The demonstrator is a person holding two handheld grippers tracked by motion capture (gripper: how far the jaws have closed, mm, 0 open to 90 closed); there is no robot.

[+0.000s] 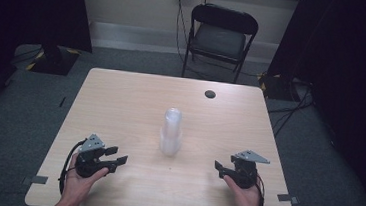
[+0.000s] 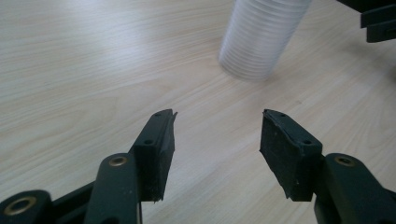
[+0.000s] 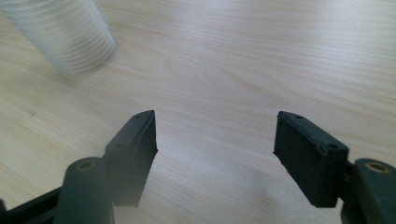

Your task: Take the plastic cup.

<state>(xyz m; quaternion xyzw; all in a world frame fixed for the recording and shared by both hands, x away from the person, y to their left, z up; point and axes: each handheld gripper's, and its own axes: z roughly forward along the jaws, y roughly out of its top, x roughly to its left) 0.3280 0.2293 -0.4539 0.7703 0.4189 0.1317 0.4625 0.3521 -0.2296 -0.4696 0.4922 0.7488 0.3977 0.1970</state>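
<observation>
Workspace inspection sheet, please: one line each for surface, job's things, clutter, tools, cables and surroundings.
Surface: light wooden table, with a dark round hole near the far edge.
Job's things: stack of clear plastic cups, upright at mid-table, untouched.
Clutter: nothing seen.
Tools: left tool and right tool are hand-held, both open and empty, either side of the stack.
Cables: wall socket cables hang behind the chair; more run over the floor at right.
Surroundings: black folding chair, grey carpet, dark curtains.

Cup stack clear-white w/ fine ribbing; bench pale wood grain; gripper fingers black; chair black.
</observation>
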